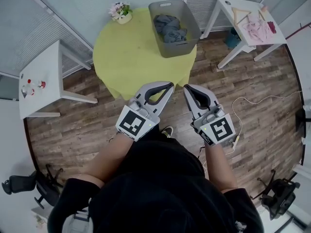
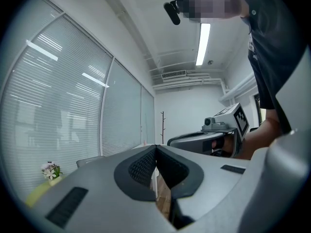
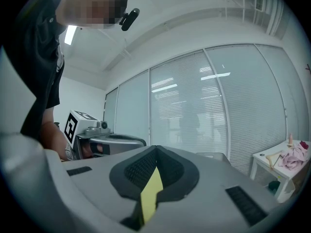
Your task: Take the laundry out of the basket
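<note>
A grey basket (image 1: pixel 174 27) stands at the far right edge of the round yellow-green table (image 1: pixel 131 57), with blue-grey laundry (image 1: pixel 171 28) crumpled inside it. My left gripper (image 1: pixel 170 85) and right gripper (image 1: pixel 186 88) hover side by side above the floor at the table's near edge, well short of the basket. Both are shut with nothing between the jaws. In the left gripper view the jaws (image 2: pixel 156 147) meet at the tips, and the right gripper (image 2: pixel 206 139) shows beside them. In the right gripper view the shut jaws (image 3: pixel 156 148) frame a strip of the yellow table (image 3: pixel 151 194).
A small pot of flowers (image 1: pixel 121 11) sits at the table's far left. A white table (image 1: pixel 252 21) with pink clothes and a hanger stands at the back right, a white side table (image 1: pixel 41 76) at the left. A cable (image 1: pixel 255 101) lies on the wooden floor; office chairs (image 1: pixel 279 195) stand behind me.
</note>
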Tool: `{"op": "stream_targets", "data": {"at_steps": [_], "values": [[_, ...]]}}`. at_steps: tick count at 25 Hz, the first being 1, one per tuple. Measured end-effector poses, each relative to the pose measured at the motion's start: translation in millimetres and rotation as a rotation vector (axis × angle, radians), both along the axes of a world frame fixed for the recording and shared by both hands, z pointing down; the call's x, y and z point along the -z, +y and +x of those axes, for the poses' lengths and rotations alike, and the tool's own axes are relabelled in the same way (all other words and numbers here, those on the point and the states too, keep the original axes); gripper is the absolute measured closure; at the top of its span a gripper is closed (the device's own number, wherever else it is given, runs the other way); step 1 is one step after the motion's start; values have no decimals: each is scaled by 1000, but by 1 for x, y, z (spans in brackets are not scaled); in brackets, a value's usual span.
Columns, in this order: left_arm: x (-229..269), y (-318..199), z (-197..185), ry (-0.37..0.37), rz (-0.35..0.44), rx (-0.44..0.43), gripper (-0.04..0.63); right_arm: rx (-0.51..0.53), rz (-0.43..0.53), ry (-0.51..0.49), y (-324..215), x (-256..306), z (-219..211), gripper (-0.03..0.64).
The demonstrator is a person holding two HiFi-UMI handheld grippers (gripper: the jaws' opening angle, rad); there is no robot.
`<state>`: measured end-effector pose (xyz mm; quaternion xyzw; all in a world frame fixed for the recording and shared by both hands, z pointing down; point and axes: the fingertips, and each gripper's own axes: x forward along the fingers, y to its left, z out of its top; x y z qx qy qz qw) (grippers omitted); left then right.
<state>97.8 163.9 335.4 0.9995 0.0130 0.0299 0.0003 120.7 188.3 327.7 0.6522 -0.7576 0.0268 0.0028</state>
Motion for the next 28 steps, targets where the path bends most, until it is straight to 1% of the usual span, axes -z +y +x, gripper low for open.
{"op": "stream_targets", "data": {"at_steps": [6,11,19,26,28], "values": [[1,-23,16,18,-6,6,588,7,-4,23,-23,0,14,594],[-2,-48,32,17,-13,4,588,-2,-15,18,-48,-2,31,594],[-7,-99,56,15,-21,-6,589,-3,-29,11,-97,-4,51,594],[-10,-148,73,21,-37,-20,589,-27,-54,23,-145,-10,69,594],[-13,-162,77,9,-33,-29,589,-30,-67,23,-159,-14,72,594]]}}
